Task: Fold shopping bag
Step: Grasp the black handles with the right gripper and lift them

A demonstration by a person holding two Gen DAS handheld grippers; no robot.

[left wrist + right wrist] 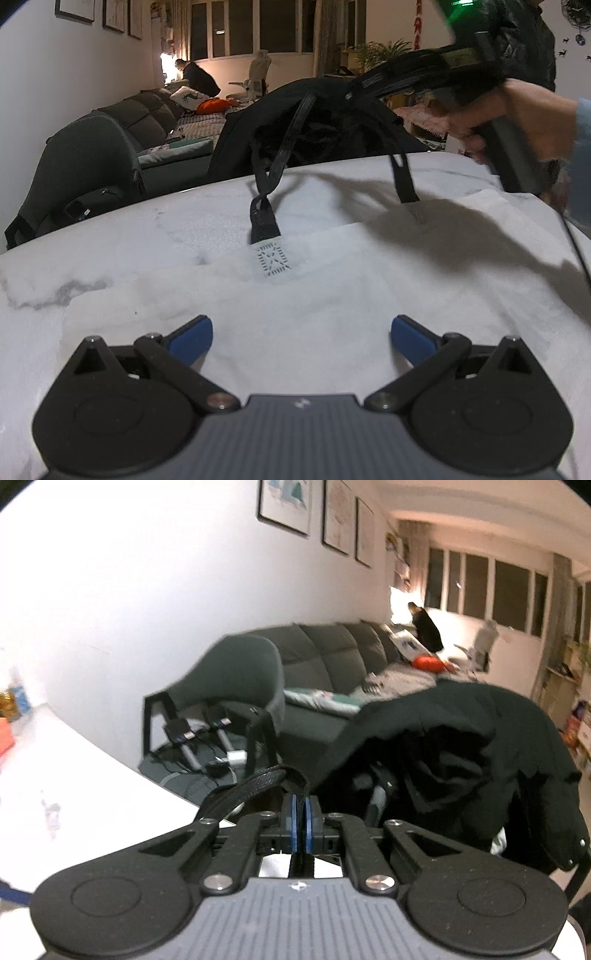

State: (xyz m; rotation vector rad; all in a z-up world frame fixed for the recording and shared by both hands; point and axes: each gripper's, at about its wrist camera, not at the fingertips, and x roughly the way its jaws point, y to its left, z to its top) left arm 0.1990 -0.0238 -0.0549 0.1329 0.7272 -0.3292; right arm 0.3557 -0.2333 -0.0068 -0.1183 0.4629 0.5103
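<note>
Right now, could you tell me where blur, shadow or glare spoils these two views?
Left wrist view: the right gripper and hand are motion-blurred and cast a dark shadow across the white shopping bag. Right wrist view: the wall at left is blown out, and edges smear around the pinched black handle.

Home living room. Long grey sofa [332, 646] along white wall, cushions and blanket on it. Framed pictures [284, 506] above. Window row [258, 26] at far end, houseplants [384, 50] beside. Marble-look table [110, 258] in front, black coat [461, 746] draped over chair.
</note>
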